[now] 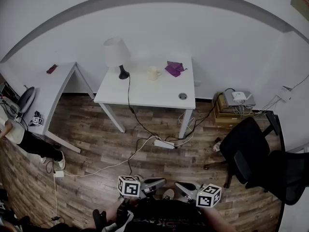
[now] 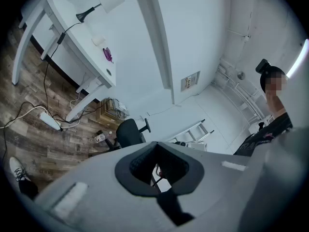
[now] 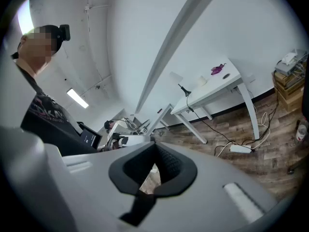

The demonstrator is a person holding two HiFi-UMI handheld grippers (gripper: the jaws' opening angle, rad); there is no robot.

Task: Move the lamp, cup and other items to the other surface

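Note:
A white table (image 1: 145, 98) stands far off against the wall. On it are a white-shaded lamp (image 1: 117, 54), a pale cup (image 1: 153, 73) and a purple cloth (image 1: 174, 68). A second white table (image 1: 48, 91), to its left, carries a small dark item (image 1: 51, 69). Both grippers are low in the head view, close to my body and far from the tables. My left gripper (image 1: 157, 181) and right gripper (image 1: 181, 185) are shut with nothing in them. The left gripper view shows the lamp (image 2: 104, 6), cup (image 2: 98, 40) and cloth (image 2: 107, 54). The right gripper view shows the cup (image 3: 203, 80) and cloth (image 3: 217, 69).
A power strip (image 1: 164, 144) and loose cables lie on the wood floor under and before the table. Black office chairs (image 1: 246, 151) stand at the right. Boxes with a device on top (image 1: 234, 105) sit by the wall. A seated person (image 1: 21, 137) is at the left.

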